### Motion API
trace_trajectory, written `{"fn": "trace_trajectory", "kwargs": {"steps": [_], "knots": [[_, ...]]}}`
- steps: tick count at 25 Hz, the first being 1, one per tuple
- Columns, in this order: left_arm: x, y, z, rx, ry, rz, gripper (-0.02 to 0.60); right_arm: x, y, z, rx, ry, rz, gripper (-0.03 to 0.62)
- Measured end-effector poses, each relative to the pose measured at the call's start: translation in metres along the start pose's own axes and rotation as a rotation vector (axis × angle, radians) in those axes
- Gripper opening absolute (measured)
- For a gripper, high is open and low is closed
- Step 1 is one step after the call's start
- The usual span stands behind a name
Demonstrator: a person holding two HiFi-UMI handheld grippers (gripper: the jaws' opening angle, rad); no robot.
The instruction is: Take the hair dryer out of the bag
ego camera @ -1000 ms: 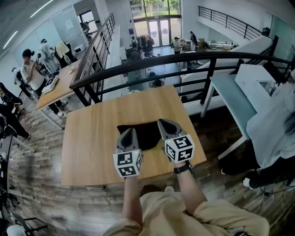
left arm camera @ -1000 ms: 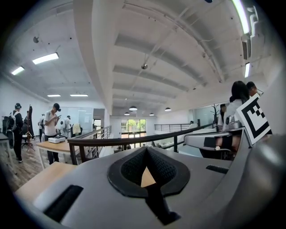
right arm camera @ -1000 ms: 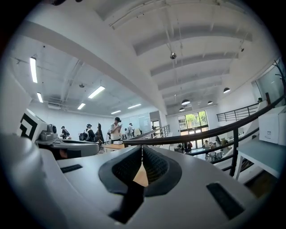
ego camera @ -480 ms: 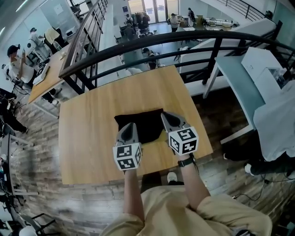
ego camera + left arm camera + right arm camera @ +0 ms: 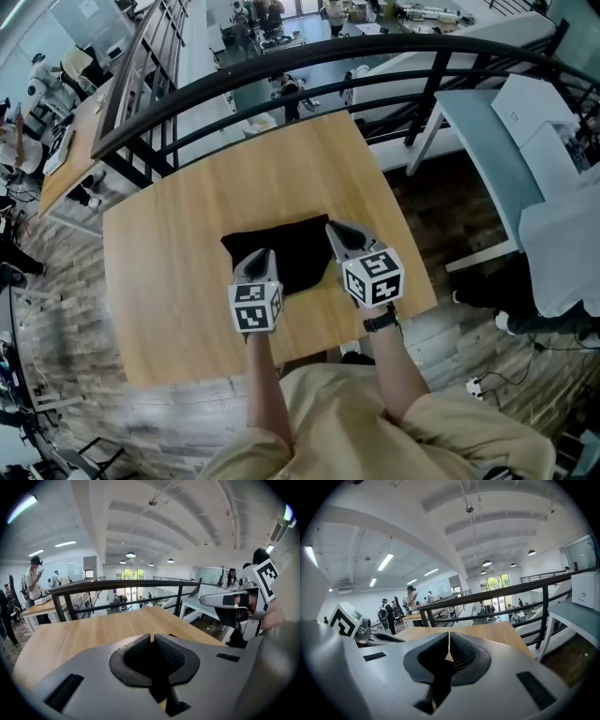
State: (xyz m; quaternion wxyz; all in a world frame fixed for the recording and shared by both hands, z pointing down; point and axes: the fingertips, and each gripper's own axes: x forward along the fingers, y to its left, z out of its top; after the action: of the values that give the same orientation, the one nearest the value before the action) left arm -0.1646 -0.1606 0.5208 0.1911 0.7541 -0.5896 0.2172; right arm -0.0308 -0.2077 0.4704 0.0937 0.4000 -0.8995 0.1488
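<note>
Head view: black bag (image 5: pixel 281 251) is seen flat on table (image 5: pixel 159 281); L gripper (image 5: pixel 258 255) & R gripper (image 5: pixel 334 228) jaws are closed, empty.

Office mezzanine: railing (image 5: pixel 479 597), desks (image 5: pixel 70 141) below

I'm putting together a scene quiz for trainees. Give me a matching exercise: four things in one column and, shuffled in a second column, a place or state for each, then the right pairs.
Things:
1. black bag
2. left tool
3. railing
4. pale teal side table

Places or states:
a. shut, nothing between its jaws
b. runs beyond the wooden table's far edge
c. lies flat on the wooden table
d. stands to the wooden table's right

Pairs: 1-c; 2-a; 3-b; 4-d
</note>
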Motion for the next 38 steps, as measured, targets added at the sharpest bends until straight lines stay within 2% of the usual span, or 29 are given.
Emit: {"fn": "trace_trajectory", "kwargs": {"steps": [2,5,12,15,24,30,33,38], "knots": [[0.017,0.000,-0.017,-0.003,0.082,-0.020,0.036,0.009,-0.004,-0.006,0.005,0.021,0.003,0.018],[0.040,0.000,-0.043,-0.015,0.177,-0.037,0.113,0.020,-0.010,-0.017,0.012,0.052,0.015,0.018],[0.072,-0.005,-0.078,-0.027,0.293,-0.088,0.201,0.037,-0.020,-0.042,0.037,0.113,0.029,0.018],[0.082,-0.005,-0.087,-0.026,0.327,-0.088,0.212,0.041,-0.026,-0.052,0.042,0.136,0.030,0.018],[0.098,-0.004,-0.105,-0.031,0.410,-0.088,0.197,0.043,-0.045,-0.069,0.070,0.166,-0.001,0.018],[0.097,0.001,-0.111,-0.020,0.451,-0.061,0.073,0.046,-0.044,-0.069,0.077,0.169,0.010,0.018],[0.095,0.004,-0.111,-0.061,0.441,-0.065,0.025,0.045,-0.045,-0.072,0.079,0.171,0.009,0.018],[0.086,0.013,-0.104,-0.187,0.383,-0.089,0.015,0.040,-0.054,-0.078,0.083,0.179,-0.011,0.018]]}}
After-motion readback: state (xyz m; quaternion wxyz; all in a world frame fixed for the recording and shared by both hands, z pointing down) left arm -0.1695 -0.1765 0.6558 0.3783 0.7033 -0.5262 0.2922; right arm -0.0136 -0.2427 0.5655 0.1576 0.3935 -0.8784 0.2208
